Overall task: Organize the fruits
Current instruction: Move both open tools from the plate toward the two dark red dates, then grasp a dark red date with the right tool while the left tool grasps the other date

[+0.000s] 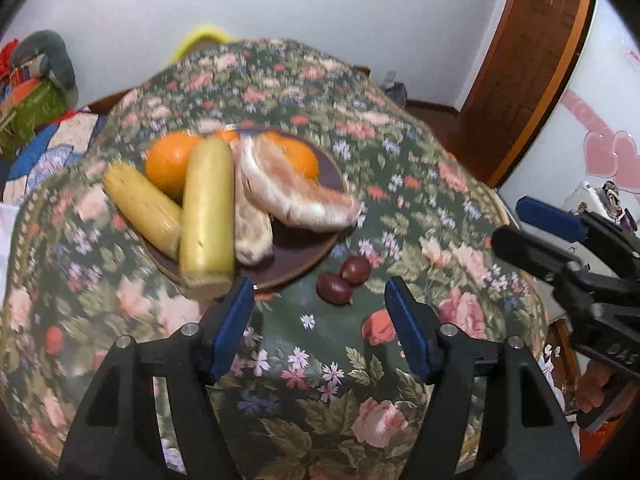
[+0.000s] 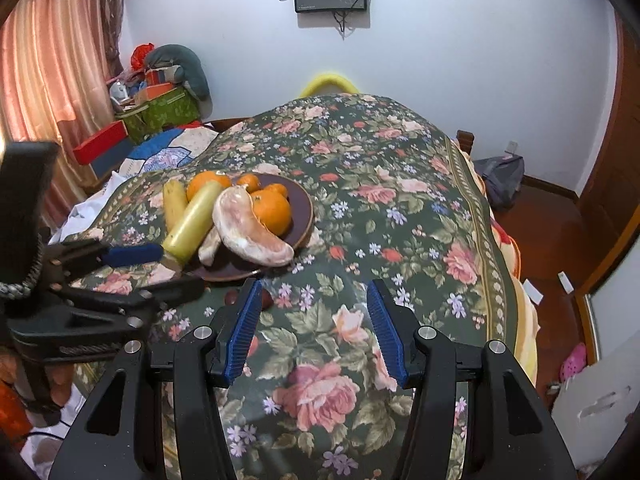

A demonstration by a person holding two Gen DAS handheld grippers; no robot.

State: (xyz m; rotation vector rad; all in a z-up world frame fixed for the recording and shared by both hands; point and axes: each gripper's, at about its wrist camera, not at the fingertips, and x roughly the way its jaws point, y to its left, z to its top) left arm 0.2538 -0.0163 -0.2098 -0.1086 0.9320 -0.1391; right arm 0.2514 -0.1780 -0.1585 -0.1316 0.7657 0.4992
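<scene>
The left gripper (image 1: 320, 300), with blue ribbed pads, is held spread wide above the floral tablecloth (image 1: 420, 208); nothing is pinched. Two small dark-red round fruits (image 1: 344, 278) lie just ahead of its tips, beside the brown round plate (image 1: 304, 248) of oranges (image 1: 170, 164) and bananas (image 1: 208, 212). The right gripper (image 2: 314, 304) is likewise parted and empty.

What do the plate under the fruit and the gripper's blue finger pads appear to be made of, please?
The plate looks like glazed ceramic, though plastic is possible: dark brown, smooth, with a thin rim that catches a light glint. The blue finger pads on the right gripper look like soft rubber or moulded plastic: matte, with fine ribbing across the inner face.
</scene>
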